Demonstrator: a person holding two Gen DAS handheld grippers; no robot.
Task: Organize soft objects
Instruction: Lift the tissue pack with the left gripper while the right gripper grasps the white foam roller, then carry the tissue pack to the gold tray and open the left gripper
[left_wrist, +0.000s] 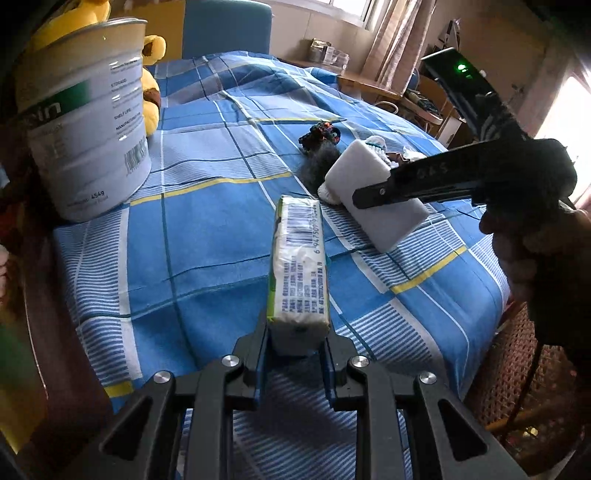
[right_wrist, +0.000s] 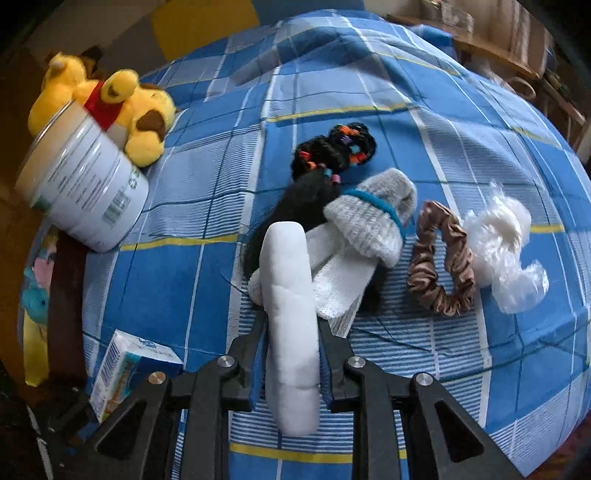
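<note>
The left gripper is clenched on the near end of a paper-wrapped pack of tissues, whose long axis runs straight up the frame, away from the fingers. The open white-and-green metal tin, the likely container, stands at the upper left of the left wrist view, so this pack must swing left. The right gripper clamps a white foam sponge block lengthwise; in its view the tin sits far left, so the left hand looks nearer.

Black angular left gripper linkages carry round silver screws.
</note>
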